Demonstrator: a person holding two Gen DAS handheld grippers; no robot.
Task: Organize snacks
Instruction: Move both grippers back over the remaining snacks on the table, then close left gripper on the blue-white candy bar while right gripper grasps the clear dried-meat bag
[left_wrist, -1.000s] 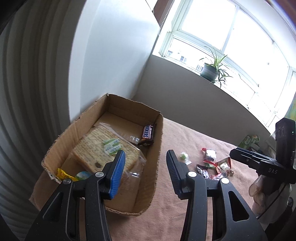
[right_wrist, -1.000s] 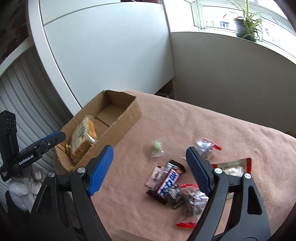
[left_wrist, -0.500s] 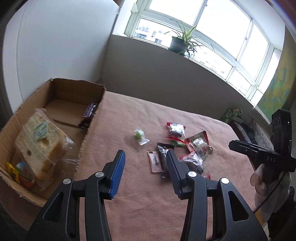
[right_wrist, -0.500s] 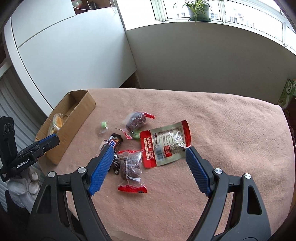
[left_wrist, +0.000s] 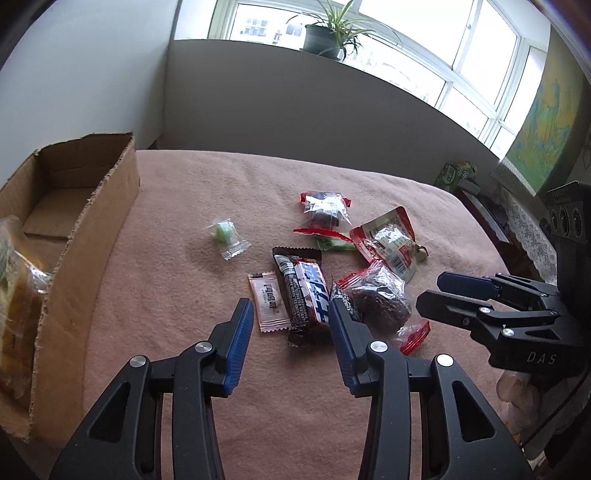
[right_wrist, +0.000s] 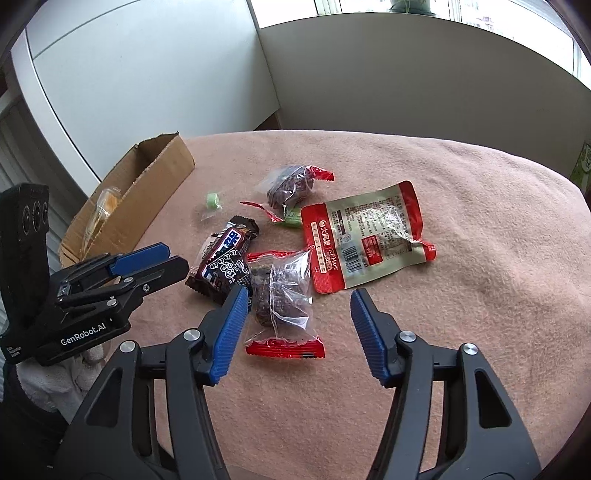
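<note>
1. Your left gripper (left_wrist: 291, 314) carries the marking "GenRobot.AI" on its body, readable from the right wrist view; your right gripper (right_wrist: 295, 306) shows "DAS" in the left wrist view.
2. The flat red pouch (right_wrist: 364, 236) reads "RT-Mart" beside Chinese characters, with a barcode. The dark bar (left_wrist: 303, 291) has blue-and-white Chinese lettering; the small pink sachet (left_wrist: 269, 301) has print too small to read.
3. The bar's long axis runs away from your left gripper, its far end toward the window. The clear pack (right_wrist: 282, 295) with red ends lies lengthwise between your right fingers, one red end nearest you.
4. Your left jaws are closing, part spread, and hang over the near end of the bar; whether the pads touch it you cannot tell.
5. Your right jaws are closing too, spread on either side of the clear pack, the pads not pressing it.
6. Farther off lie a second clear pack (left_wrist: 325, 208) and a green candy (left_wrist: 225, 232) on its own.
7. The box (left_wrist: 92, 221) sits at the left with a bagged bread (left_wrist: 16, 295) inside.
8. All of it rests on a pink cloth (left_wrist: 177, 288). Behind are white walls, a window and a plant (left_wrist: 334, 35) on the sill.
</note>
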